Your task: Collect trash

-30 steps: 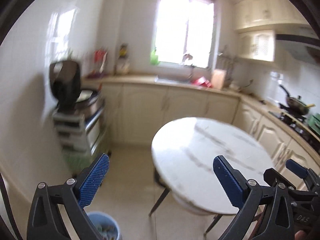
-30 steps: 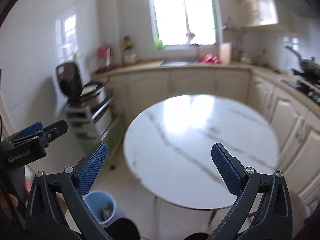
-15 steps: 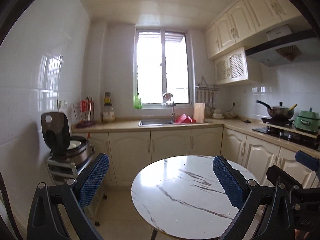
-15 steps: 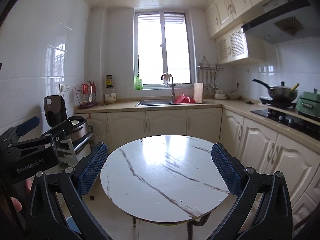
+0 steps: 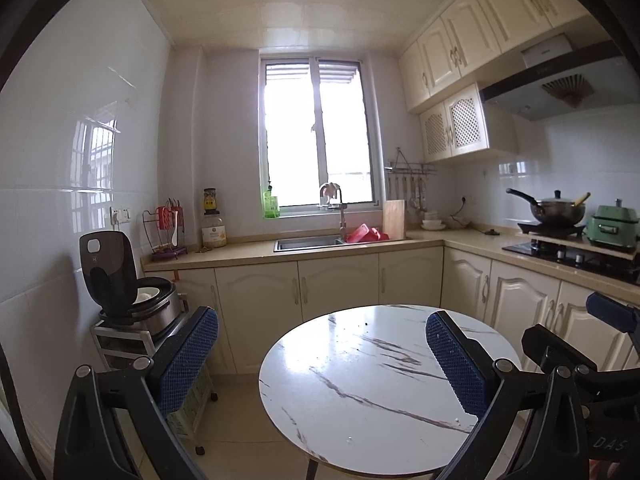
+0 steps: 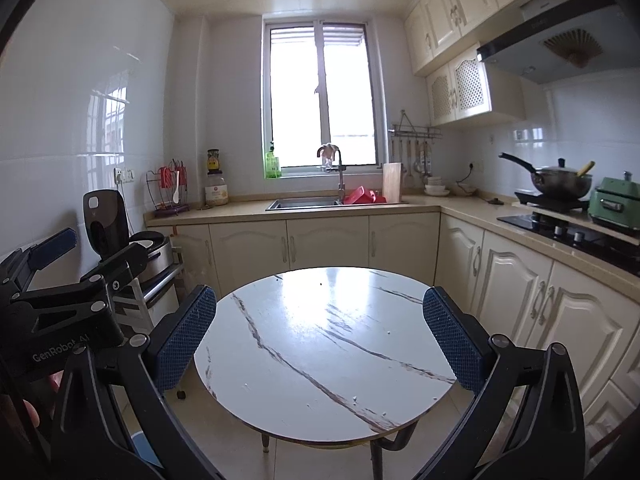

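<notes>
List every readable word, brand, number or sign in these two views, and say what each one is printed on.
"GenRobot.AI": on the body of the left gripper, seen in the right wrist view.
"DAS": partly cut off, on the body of the right gripper, seen in the left wrist view.
Labels on the jar, the green bottle and the range hood: too small to read.

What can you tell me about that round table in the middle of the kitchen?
The round table has a glossy white top that looks like marble, crossed by dark veins and reflecting the window light. A thin dark edge rims it, and dark legs show beneath, standing on the pale tiled floor. It sits level, in front of the cream cabinets. Only a few tiny specks or crumbs dot the top; nothing else rests on it, and neither gripper touches it.
</notes>
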The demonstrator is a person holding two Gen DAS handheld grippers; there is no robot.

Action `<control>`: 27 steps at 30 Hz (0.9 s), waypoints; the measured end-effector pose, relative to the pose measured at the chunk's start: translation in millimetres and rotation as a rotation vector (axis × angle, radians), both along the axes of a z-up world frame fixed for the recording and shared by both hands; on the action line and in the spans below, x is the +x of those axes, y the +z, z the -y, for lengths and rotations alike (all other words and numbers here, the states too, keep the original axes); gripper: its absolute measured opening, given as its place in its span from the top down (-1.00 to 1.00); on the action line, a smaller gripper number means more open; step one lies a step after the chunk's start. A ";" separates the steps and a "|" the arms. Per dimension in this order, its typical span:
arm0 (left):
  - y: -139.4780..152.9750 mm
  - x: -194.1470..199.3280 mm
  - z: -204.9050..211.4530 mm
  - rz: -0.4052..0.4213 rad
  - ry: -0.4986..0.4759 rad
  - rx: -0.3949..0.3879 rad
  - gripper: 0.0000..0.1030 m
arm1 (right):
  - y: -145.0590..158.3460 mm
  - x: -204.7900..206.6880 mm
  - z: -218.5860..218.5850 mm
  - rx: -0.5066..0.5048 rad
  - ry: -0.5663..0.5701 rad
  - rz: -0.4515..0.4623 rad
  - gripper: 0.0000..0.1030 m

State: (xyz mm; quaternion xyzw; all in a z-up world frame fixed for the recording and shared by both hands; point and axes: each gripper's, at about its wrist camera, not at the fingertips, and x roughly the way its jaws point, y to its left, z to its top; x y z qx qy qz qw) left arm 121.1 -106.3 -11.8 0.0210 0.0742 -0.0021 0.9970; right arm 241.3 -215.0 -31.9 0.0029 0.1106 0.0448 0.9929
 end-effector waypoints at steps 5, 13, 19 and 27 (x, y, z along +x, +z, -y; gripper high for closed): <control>7.3 4.5 -6.0 -0.003 -0.007 -0.003 -0.99 | -1.1 0.5 1.3 -0.010 -0.008 0.001 -1.00; 9.7 6.3 -9.2 -0.004 -0.010 -0.006 -0.99 | -1.3 0.8 4.7 -0.011 -0.012 0.005 -1.00; 9.4 3.9 -12.3 0.001 -0.010 -0.009 -0.99 | -1.6 -0.1 5.5 -0.012 -0.011 0.004 -1.00; 8.9 1.3 -15.2 0.005 -0.012 -0.010 -0.99 | -1.3 -0.5 6.2 -0.013 -0.011 0.007 -1.00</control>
